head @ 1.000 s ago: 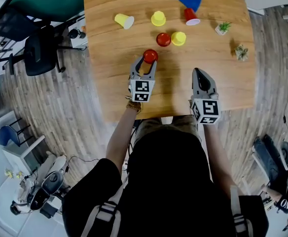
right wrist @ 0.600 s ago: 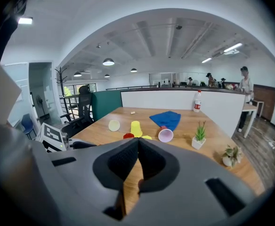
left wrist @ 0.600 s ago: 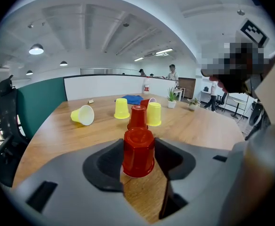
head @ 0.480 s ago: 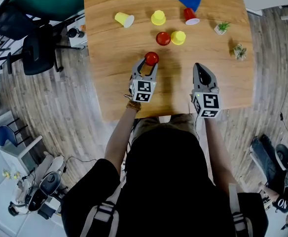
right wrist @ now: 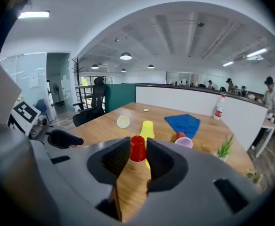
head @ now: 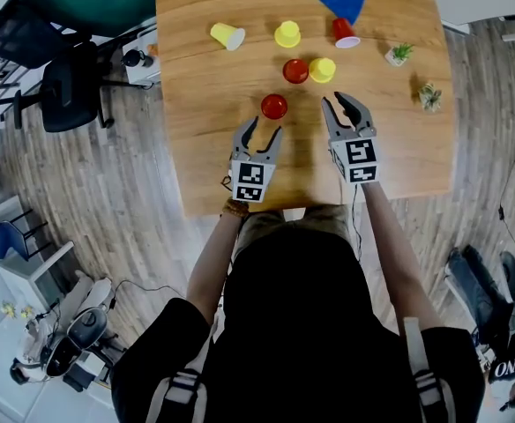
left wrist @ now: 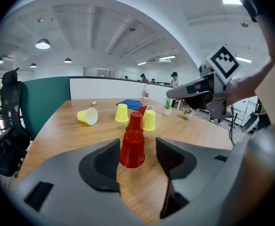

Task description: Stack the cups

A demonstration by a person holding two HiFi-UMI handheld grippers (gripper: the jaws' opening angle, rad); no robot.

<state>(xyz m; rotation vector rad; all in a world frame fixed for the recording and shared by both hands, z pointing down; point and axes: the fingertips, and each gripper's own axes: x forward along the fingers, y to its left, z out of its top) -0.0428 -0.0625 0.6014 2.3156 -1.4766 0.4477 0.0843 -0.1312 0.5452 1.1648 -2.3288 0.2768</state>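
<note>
Wooden counter (head: 196,139) carries scattered cups (head: 287,33), the nearest red cup (head: 273,106) standing free just beyond the left gripper (head: 262,128), which like the right gripper (head: 340,104) has just been opening and stands spread on nothing, so a hasty reach could topple that light cup.

From the head view we look steeply down on the whole table (head: 399,139). Our left gripper view and right gripper view sit low over its near part, facing its far side. Both take in the far red cup (left wrist: 135,122), the yellow cups (left wrist: 122,112) and the blue cloth (right wrist: 182,124).
</note>
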